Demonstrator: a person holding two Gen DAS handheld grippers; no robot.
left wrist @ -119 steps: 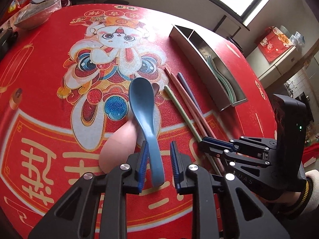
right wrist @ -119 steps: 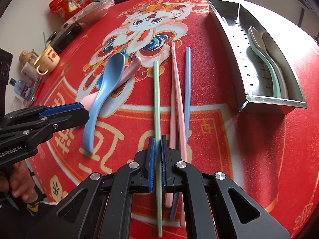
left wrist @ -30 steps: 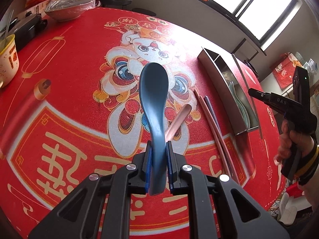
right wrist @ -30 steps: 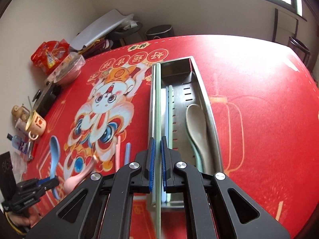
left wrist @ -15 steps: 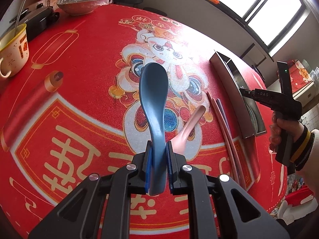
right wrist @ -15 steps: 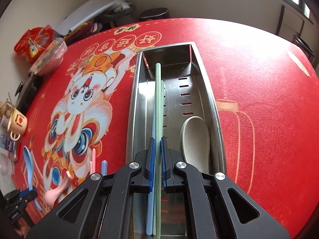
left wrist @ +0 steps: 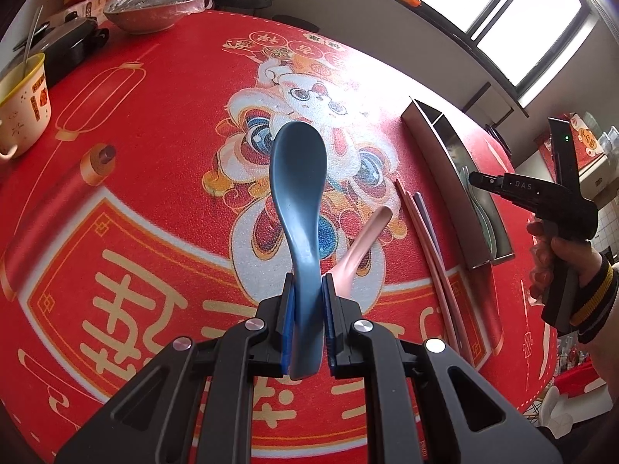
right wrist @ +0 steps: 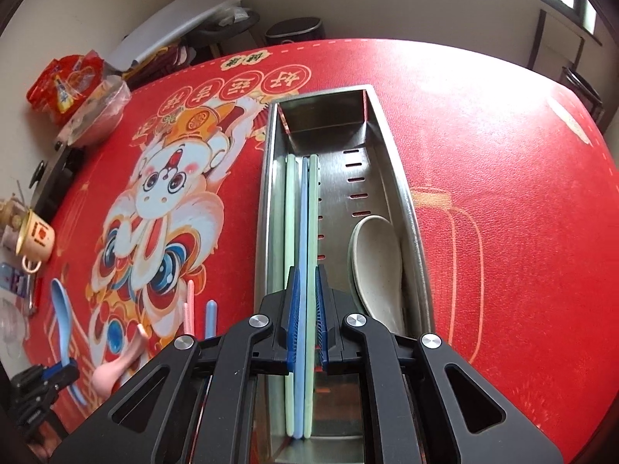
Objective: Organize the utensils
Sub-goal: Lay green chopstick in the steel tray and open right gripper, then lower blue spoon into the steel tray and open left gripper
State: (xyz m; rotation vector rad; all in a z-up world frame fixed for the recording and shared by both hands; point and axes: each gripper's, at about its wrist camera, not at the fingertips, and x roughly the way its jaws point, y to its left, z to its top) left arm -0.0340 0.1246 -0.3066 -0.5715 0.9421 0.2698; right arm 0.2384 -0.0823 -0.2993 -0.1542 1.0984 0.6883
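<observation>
My left gripper (left wrist: 305, 324) is shut on the handle of a blue spoon (left wrist: 298, 189) and holds it above the red tablecloth. A pink spoon (left wrist: 359, 247) lies on the cloth just right of it, with pink and blue chopsticks (left wrist: 423, 232) beyond. My right gripper (right wrist: 307, 317) hovers over the steel utensil tray (right wrist: 387, 143) with its jaws slightly apart. Green and blue chopsticks (right wrist: 305, 232) lie flat in the tray's left side under the jaws. A beige spoon (right wrist: 377, 266) lies in the right side. The right gripper also shows in the left wrist view (left wrist: 479, 181).
A mug (left wrist: 23, 108), a covered bowl (left wrist: 151, 9) and a black device (left wrist: 71, 46) stand at the table's far left edge. Snack bags (right wrist: 64, 81) sit beyond them. A round red tablecloth (right wrist: 503, 193) with a rabbit print covers the table.
The right gripper has lowered over the tray and opened a little, and the green chopstick now lies in the tray. The left gripper has held the blue spoon aloft and shifted slightly.
</observation>
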